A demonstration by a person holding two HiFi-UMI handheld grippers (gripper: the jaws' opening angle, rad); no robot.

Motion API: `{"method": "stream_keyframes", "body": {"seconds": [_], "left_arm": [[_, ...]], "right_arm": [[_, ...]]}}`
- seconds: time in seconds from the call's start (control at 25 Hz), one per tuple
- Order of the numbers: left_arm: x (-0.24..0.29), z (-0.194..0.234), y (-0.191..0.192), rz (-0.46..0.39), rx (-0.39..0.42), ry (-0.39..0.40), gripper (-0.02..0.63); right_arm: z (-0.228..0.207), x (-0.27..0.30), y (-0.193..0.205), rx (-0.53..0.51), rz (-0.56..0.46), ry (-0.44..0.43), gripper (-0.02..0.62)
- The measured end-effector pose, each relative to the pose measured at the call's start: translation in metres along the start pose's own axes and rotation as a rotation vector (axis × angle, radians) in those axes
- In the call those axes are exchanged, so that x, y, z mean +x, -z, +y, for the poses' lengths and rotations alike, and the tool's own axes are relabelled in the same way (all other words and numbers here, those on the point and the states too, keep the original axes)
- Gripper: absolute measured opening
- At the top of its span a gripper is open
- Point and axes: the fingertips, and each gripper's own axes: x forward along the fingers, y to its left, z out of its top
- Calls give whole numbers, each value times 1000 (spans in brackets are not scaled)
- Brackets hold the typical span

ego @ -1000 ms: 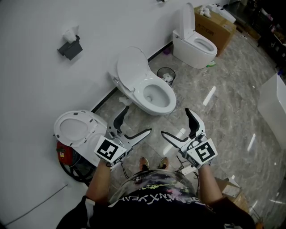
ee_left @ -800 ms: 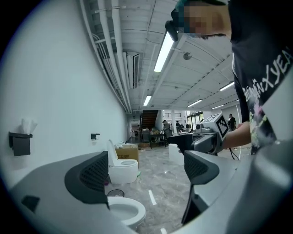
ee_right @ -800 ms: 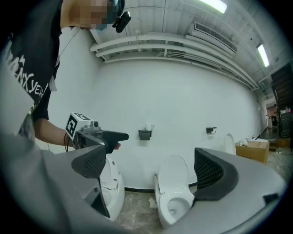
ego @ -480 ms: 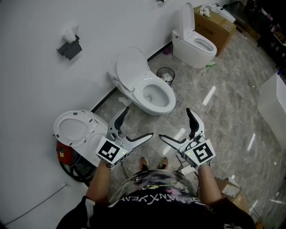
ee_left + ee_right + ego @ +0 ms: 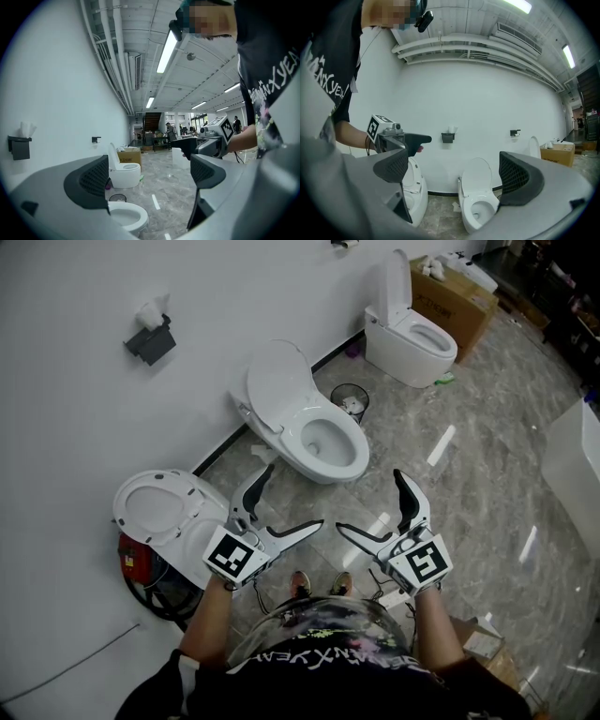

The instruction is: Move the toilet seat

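Head view: my left gripper (image 5: 292,495) and right gripper (image 5: 368,501) had just opened wide, empty; toilet seat (image 5: 278,385) stood raised.

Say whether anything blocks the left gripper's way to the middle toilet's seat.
Nothing visible does. The left gripper, jaws open and empty, faces the raised seat with only floor between; the bin stands beside the toilet, out of the way.

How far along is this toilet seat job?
Barely started, it seems. Done: nothing visible; the lid of the middle toilet stands raised. In hand: nothing; the left gripper and right gripper are open, empty, away from every toilet. Left: reaching a seat and moving it.
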Motion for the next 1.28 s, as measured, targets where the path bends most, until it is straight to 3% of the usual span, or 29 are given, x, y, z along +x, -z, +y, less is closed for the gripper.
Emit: {"method": "stream_keyframes", "body": {"seconds": [0.72,1.28], "left_arm": [[21,-80,7,1,-34,-47,525],[40,-76,18,6,-30,-28,525]], "right_arm": [[-14,-76,21,-16,-8,-55,586],[-28,-69,33,-20,-5,-50,586]]}}
